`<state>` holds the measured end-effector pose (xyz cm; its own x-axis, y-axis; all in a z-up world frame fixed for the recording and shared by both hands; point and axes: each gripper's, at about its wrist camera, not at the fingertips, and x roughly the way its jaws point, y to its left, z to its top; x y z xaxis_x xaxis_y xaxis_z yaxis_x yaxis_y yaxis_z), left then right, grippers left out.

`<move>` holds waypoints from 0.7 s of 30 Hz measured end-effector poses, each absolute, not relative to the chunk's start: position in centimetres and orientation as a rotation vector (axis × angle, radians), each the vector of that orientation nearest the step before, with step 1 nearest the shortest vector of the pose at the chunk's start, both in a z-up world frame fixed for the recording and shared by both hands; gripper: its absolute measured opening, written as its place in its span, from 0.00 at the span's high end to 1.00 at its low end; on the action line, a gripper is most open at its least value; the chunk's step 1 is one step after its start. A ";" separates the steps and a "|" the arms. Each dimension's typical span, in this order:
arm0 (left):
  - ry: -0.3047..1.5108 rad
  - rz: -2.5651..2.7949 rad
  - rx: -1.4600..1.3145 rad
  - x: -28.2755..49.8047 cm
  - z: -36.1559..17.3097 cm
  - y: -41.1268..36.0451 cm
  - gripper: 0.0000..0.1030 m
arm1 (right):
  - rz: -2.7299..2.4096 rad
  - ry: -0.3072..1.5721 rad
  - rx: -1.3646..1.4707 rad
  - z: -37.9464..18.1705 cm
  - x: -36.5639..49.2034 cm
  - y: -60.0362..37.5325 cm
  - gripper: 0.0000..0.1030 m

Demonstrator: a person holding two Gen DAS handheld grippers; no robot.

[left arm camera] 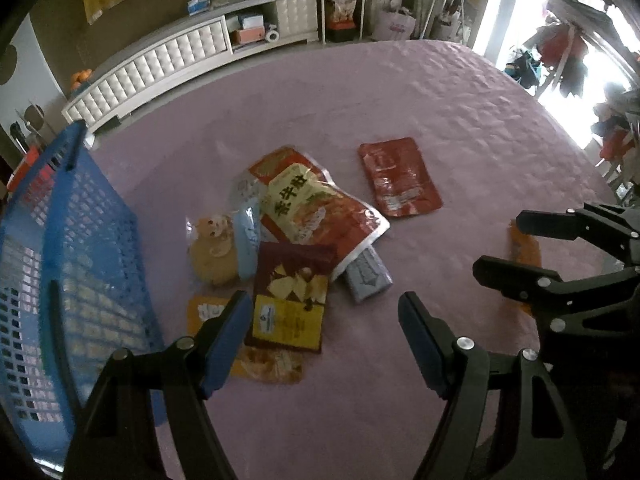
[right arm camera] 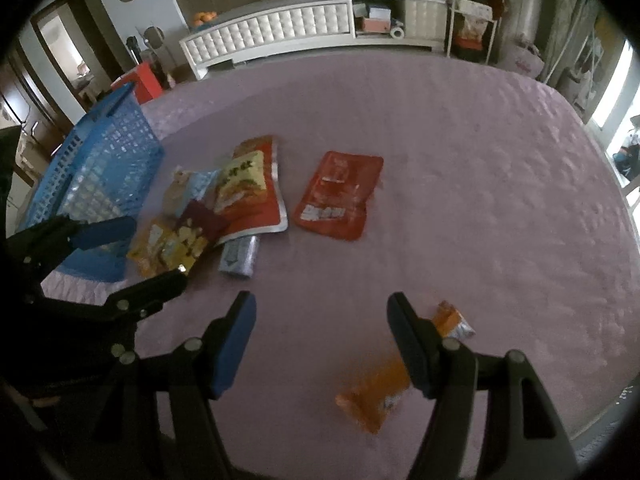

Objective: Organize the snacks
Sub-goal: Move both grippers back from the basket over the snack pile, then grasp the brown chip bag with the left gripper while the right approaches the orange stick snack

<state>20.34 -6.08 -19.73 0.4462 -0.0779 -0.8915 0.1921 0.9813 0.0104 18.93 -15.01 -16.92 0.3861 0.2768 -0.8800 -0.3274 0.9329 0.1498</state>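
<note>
A pile of snack packets lies on the purple cloth: a maroon and yellow chip packet (left arm camera: 290,300), a red and yellow packet (left arm camera: 316,204), a grey bar (left arm camera: 368,276) and a bear-shaped biscuit pack (left arm camera: 212,248). A red pouch (left arm camera: 400,178) lies apart to the right, also seen in the right wrist view (right arm camera: 336,196). A blue basket (left arm camera: 60,260) stands left of the pile. My left gripper (left arm camera: 326,312) is open and empty, just in front of the pile. My right gripper (right arm camera: 320,312) is open and empty above two orange packets (right arm camera: 376,396) (right arm camera: 454,320).
The purple cloth (right arm camera: 480,200) covers a wide table whose edge curves off at the right. A white padded cabinet (right arm camera: 280,28) stands behind the table. A red box (right arm camera: 146,78) sits behind the basket (right arm camera: 100,168).
</note>
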 end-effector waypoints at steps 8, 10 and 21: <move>1.134 -0.128 0.119 22.1 -22.2 -4.5 0.29 | 0.402 1.122 -0.048 -18.2 20.1 -14.1 0.30; 1.128 -0.124 0.128 22.2 -22.4 -4.2 0.29 | 0.406 1.125 -0.047 -18.4 20.1 -14.0 0.30; 1.186 -0.141 0.098 23.1 -24.4 -3.1 0.45 | 0.398 1.135 -0.052 -18.4 19.9 -14.2 0.30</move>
